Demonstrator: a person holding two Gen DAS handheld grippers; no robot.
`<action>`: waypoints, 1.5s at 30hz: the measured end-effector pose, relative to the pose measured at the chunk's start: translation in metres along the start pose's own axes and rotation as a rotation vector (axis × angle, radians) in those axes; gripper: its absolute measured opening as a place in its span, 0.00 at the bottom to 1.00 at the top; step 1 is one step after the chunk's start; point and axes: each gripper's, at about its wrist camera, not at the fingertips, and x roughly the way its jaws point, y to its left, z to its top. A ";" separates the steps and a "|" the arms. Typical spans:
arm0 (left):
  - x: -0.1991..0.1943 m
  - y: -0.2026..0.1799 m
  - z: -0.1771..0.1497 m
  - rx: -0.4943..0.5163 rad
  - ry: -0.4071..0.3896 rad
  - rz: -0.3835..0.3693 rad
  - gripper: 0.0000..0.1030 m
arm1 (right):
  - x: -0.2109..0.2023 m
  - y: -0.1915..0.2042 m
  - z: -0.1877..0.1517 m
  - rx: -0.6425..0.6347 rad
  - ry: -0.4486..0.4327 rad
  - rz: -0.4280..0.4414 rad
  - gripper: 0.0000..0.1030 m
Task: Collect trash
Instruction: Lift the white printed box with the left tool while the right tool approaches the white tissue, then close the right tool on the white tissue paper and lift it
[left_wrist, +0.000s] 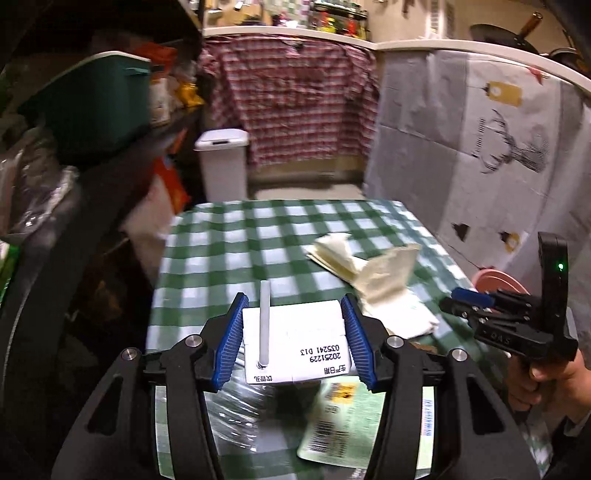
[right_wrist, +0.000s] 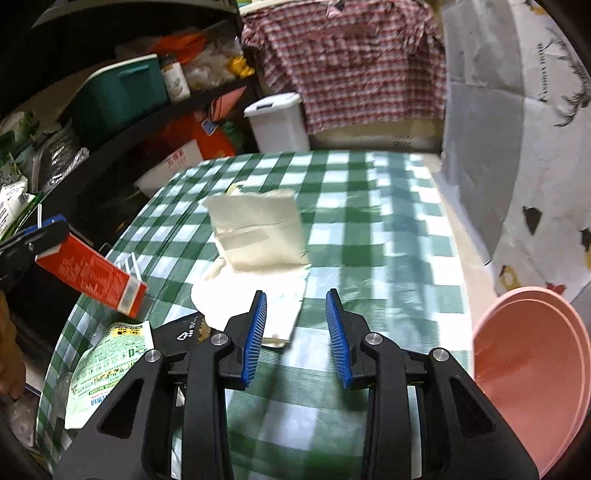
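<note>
My left gripper (left_wrist: 295, 332) is shut on a small drink carton (left_wrist: 295, 343) with a white straw (left_wrist: 264, 325), held above the table. In the right wrist view the same carton (right_wrist: 92, 277) shows red, tilted, at the left. My right gripper (right_wrist: 295, 332) is open and empty above the green checked tablecloth (right_wrist: 369, 221); it also shows in the left wrist view (left_wrist: 465, 302). Crumpled paper napkins (right_wrist: 258, 229) lie mid-table, also in the left wrist view (left_wrist: 369, 266). A green and white wrapper (right_wrist: 107, 365) lies at the near left edge.
A white lidded bin (right_wrist: 277, 122) stands on the floor beyond the table's far edge. A pink basin (right_wrist: 532, 373) sits at the right. Cluttered shelves with a teal box (right_wrist: 118, 96) stand on the left. A paper-covered wall (right_wrist: 517, 147) runs along the right.
</note>
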 end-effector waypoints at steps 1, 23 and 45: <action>0.001 0.003 0.000 -0.007 0.002 0.008 0.49 | 0.005 0.002 0.000 0.000 0.012 0.007 0.34; 0.012 0.003 -0.007 0.022 0.058 0.012 0.50 | 0.022 0.007 -0.012 -0.046 0.071 -0.079 0.00; -0.021 -0.004 0.003 -0.009 0.003 0.032 0.50 | -0.030 0.004 -0.003 -0.096 -0.059 -0.066 0.41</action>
